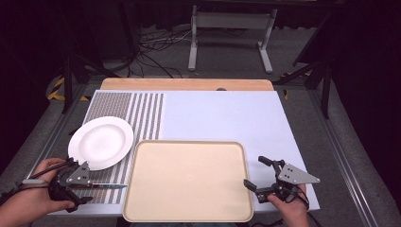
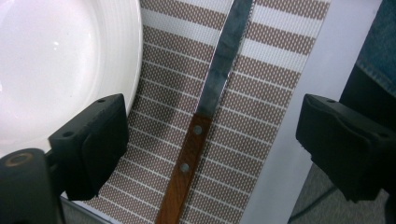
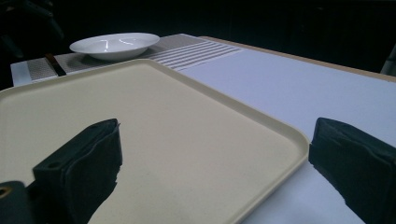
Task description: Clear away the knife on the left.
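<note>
Dark room all around, and under the lights my counter (image 1: 227,113) carries a striped mat (image 1: 142,113) on its left, a white plate (image 1: 100,142) on that mat, and a big beige tray (image 1: 189,182) front and centre. Tray's bare, nothing loaded on it yet.

I'm on the knife (image 2: 205,116) now, and by my read this is the very start of the job: it lies flat on the mat, not lifted, not even touched. Picking it up and placing it are all ahead of me.

Left gripper (image 1: 75,182) sits at the near left corner, jaws spread wide. In the left gripper view the knife runs straight up the gap between them, wooden handle nearest me, blade pointing away toward the tray side. Handle's closer to the left jaw than to the right one, and neither is touching it. The plate's rim sits just beside that left jaw, so I judge a close would need care not to nudge it.

Right gripper (image 1: 267,177) waits at the tray's right edge, jaws also spread, holding nothing. In the right gripper view its jaws straddle the tray's corner rim (image 3: 261,121), with the plate well off beyond.
</note>
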A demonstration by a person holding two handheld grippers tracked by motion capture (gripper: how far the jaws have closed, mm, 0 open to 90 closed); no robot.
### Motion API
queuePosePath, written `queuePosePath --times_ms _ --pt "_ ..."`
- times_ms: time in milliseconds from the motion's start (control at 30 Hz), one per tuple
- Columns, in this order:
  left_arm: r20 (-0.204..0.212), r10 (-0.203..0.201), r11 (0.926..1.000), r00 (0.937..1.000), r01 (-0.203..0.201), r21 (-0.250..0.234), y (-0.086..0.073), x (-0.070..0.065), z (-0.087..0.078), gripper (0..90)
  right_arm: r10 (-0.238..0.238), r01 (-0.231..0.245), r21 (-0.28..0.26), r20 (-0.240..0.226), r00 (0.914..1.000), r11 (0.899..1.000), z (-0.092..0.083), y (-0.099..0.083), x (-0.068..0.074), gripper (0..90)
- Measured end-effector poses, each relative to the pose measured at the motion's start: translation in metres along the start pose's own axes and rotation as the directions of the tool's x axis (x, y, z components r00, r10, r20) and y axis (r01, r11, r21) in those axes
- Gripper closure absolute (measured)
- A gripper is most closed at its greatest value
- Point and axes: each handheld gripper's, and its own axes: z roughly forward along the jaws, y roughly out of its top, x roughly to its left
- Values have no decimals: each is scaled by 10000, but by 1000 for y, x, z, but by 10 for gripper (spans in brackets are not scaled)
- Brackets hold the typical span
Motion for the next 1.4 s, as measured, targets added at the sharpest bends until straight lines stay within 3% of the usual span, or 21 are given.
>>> queuePosePath --times_ms 100,200,400,567,700,733,867,900,1000,1133,1200,1300,1333,1400 --pt "421 209 9995 9989 -219 238 2 1 2 112 0 0 24 -49 10000 10000 0 0 0 31" --pt "494 383 9975 9980 -411 575 3 3 3 129 -33 33 39 -107 9999 10000 1 0 0 33" --pt "833 807 9863 9933 -917 1371 7 7 7 151 -61 62 73 -142 9999 10000 1 0 0 34" --pt "1138 895 9836 9895 -1058 1463 7 12 12 204 -67 68 57 -184 9998 10000 1 0 0 35" --pt "1299 1101 9755 9854 -1322 1761 6 17 18 247 -72 74 73 -182 9998 9999 1 0 0 35" --pt "1323 1123 9768 9848 -1338 1674 5 17 19 266 -98 99 54 -184 9998 9999 1 0 0 35" --pt "1489 1630 9687 9753 -1869 1633 3 24 23 385 -91 92 21 -199 9998 10000 1 0 0 35" --pt "1489 1630 9687 9753 -1869 1633 3 24 23 425 -91 92 21 -199 9998 10000 1 0 0 35" --pt "1769 1897 9641 9658 -2173 1526 1 29 26 492 -59 60 29 -216 9998 10000 0 0 0 35" --pt "1809 1796 9659 9670 -2082 1542 0 32 30 520 -117 118 58 -228 9997 9999 1 0 0 34" --pt "2015 1901 9605 9609 -2245 1644 1 33 31 581 -80 82 95 -218 9997 9999 1 0 0 33" --pt "2099 2013 9542 9568 -2400 1785 2 33 33 652 -69 71 68 -234 9997 10000 1 0 0 33" --pt "2050 1971 9532 9587 -2363 1886 3 33 33 652 -70 72 74 -237 9997 9999 1 0 0 33" --pt "2088 2027 9496 9567 -2441 1966 4 32 33 653 -62 65 81 -250 9997 9999 1 0 0 33"
